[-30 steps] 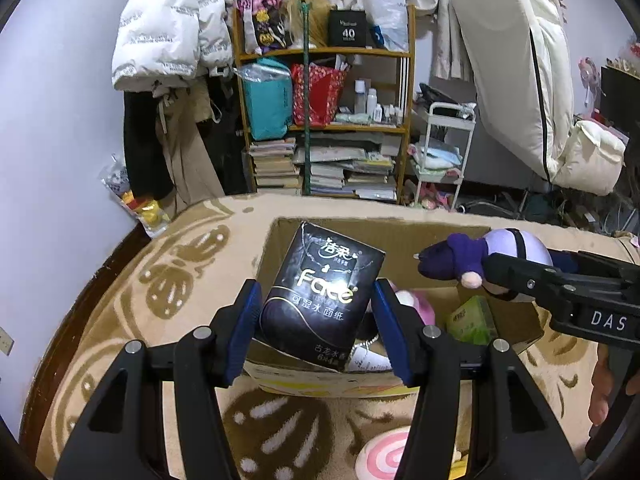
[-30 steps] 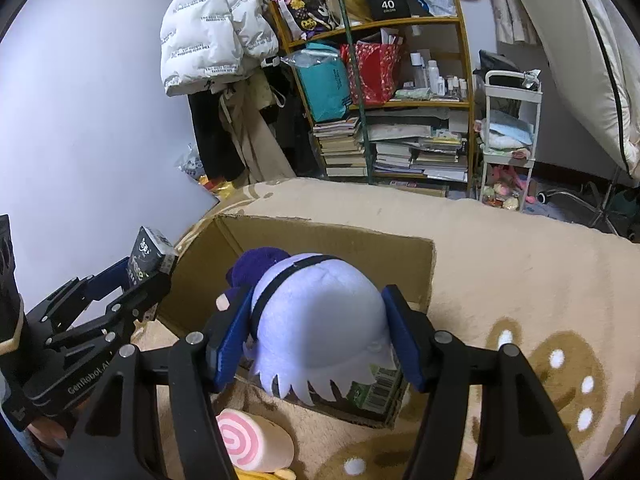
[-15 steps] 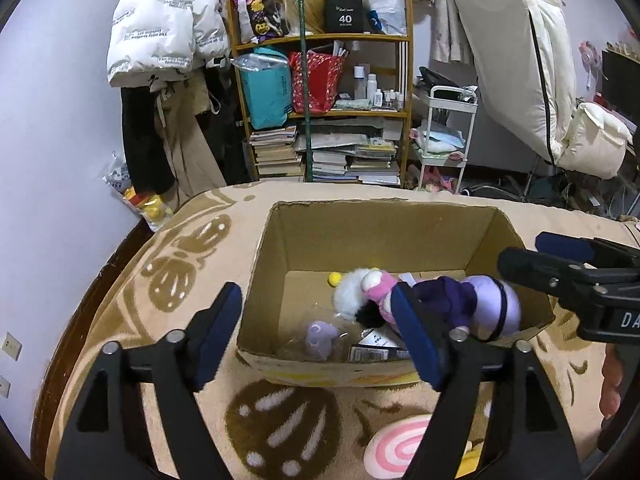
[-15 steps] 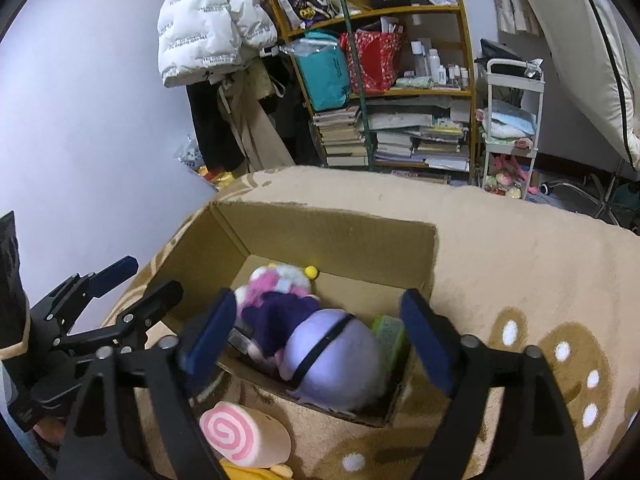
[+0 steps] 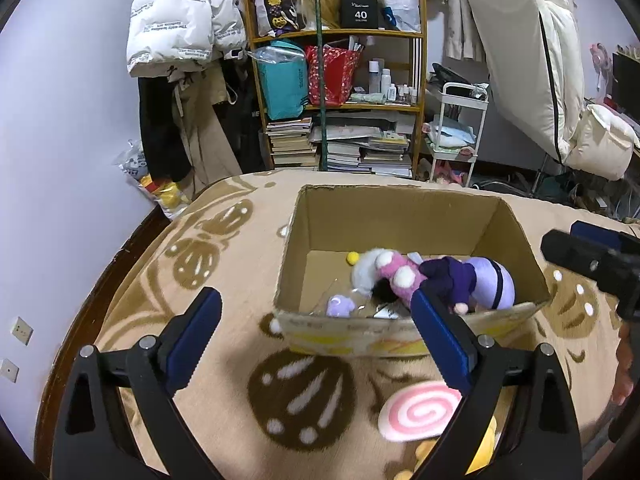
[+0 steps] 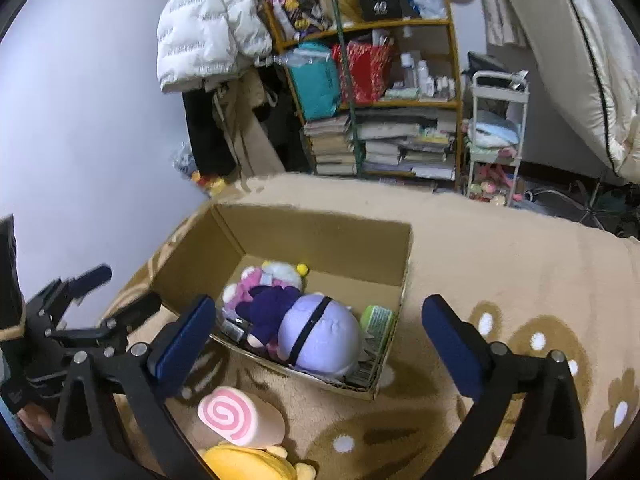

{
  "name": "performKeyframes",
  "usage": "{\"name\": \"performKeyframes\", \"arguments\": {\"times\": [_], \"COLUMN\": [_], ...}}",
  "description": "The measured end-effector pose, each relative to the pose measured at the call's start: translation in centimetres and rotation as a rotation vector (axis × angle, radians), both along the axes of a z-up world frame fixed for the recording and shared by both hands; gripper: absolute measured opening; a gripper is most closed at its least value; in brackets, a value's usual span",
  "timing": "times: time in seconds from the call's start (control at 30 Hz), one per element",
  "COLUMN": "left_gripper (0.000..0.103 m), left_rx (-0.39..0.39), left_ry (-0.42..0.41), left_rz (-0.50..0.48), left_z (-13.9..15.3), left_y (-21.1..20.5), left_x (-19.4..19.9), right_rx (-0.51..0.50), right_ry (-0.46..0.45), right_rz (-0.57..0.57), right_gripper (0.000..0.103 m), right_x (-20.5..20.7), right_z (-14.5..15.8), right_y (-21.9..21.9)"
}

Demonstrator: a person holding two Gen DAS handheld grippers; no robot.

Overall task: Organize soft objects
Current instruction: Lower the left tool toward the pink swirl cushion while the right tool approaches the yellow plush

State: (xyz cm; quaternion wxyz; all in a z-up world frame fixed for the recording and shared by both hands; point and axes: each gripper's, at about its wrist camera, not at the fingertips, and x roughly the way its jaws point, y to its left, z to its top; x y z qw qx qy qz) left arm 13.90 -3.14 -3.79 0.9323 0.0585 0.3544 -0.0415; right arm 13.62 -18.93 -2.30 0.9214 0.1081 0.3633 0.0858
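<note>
Both toys dropped into box (image 6: 404, 280); purple plush (image 6: 320, 336) ahead of empty, wide-open right gripper (image 6: 316, 336); left gripper (image 5: 316, 336) likewise open.

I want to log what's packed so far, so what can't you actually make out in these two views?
- Items under the purple plush in the cardboard box: covered by it, both views.
- Yellow plush: cut off by the bottom edge, right wrist view.
- Pink swirl roll: partly behind the left tool finger, left wrist view.
- Green pack: label too small, right wrist view.
</note>
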Motion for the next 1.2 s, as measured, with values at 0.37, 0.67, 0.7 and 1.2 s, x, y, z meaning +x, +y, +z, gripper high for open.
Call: {"name": "performKeyframes", "arguments": {"times": [0.37,0.67,0.7,1.2], "left_gripper": [0.097,0.098,0.098,0.098], "left_rx": [-0.010,0.002,0.001,0.001], "left_ry": [-0.008,0.018,0.024,0.060], "left_rz": [0.025,0.058,0.061,0.032], "left_z": [2.3,2.4,2.5,2.2], "left_y": [1.8,3.1,3.3,3.3], "left_x": [-4.5,-8.1,-8.4,-10.2], "right_rx": [0.032,-0.011,-0.011,-0.042], "right_ry": [0.013,0.027,0.028,0.024], "right_rz": [-0.011,0.011,0.014,0.020], "right_gripper": [0.103,0.103,0.103,0.103], "right_x": [-2.7,-6.2,-6.6,-9.5], "right_z": [1.4,1.6,1.6,2.0], "right_y": [0.1,0.8,0.8,1.4]}}
